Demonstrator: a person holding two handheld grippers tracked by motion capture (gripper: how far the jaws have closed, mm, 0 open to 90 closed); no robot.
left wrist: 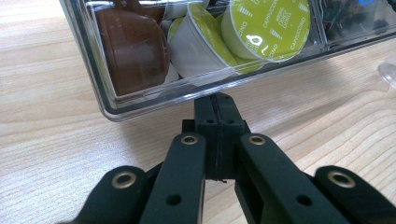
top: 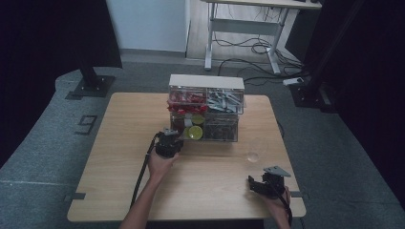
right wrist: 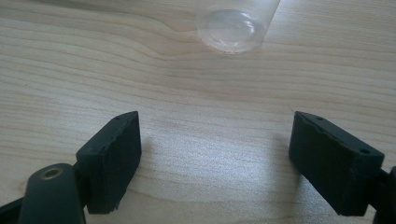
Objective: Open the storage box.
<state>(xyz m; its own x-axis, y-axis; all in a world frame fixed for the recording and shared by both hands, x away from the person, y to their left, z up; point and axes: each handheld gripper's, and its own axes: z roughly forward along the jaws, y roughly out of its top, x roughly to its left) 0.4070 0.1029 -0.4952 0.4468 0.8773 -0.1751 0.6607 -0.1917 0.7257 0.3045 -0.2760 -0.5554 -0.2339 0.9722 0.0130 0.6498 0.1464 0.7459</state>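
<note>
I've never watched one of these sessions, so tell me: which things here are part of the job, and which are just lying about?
In the job:
- left gripper, jaws shut at the drawer's front edge
- clear plastic drawer of coffee capsules
- clear plastic cup
- right gripper, jaws open toward the cup

Lying about:
- upper compartments with red and grey packets
- white desk behind
- floor cables
</note>
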